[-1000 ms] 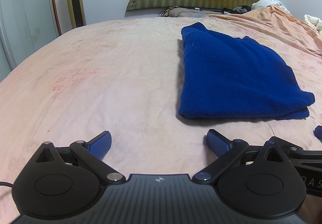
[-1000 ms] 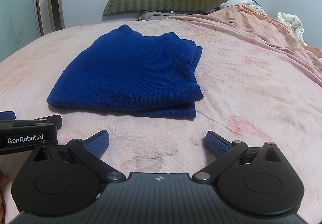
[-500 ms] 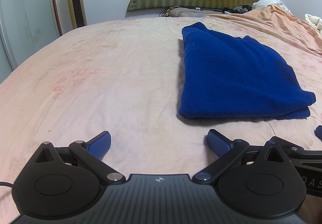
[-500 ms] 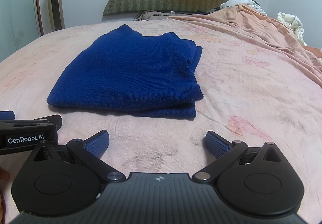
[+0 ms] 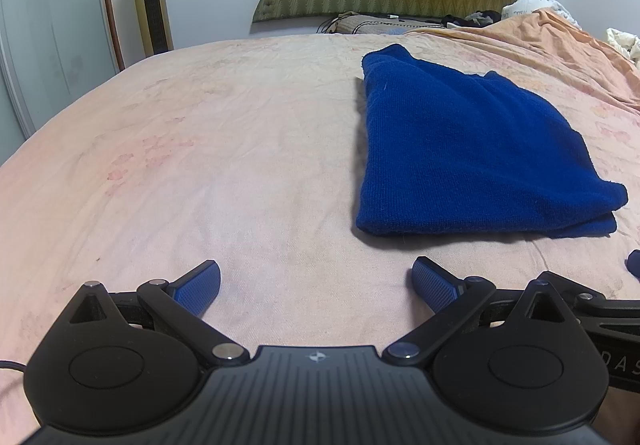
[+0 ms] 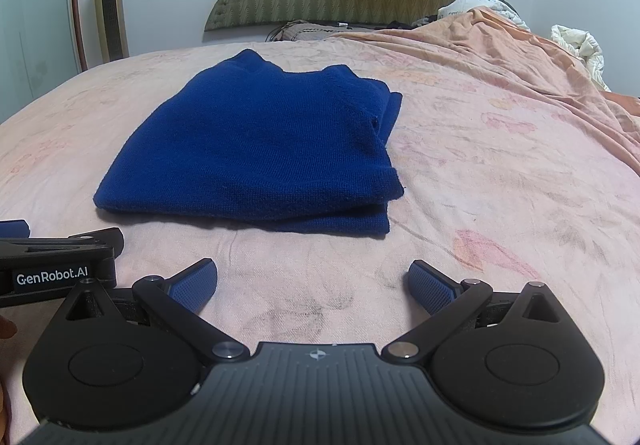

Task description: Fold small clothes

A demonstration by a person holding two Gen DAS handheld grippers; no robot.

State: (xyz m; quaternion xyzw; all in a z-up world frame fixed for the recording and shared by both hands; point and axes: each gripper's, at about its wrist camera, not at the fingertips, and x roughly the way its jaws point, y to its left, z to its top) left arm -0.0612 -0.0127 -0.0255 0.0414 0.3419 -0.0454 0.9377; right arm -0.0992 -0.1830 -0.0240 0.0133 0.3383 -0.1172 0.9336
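Blue sweater (image 6: 256,149) lay folded ahead of us, nearer right gripper (image 6: 313,281); left gripper (image 5: 316,283) beside; both wide, empty.

Ahead of the left claw (image 5: 316,287), to its right, the folded dark-blue knitted garment (image 5: 472,161) shows a matt, fine-ribbed, slightly fuzzy knit. Under both claws, the pale pink cotton bed sheet (image 5: 224,149) is matt, creased and faintly stained. The right claw (image 6: 313,285) has textured blue rubbery pads (image 6: 432,287), matt black plastic arms and shiny metal rivets.
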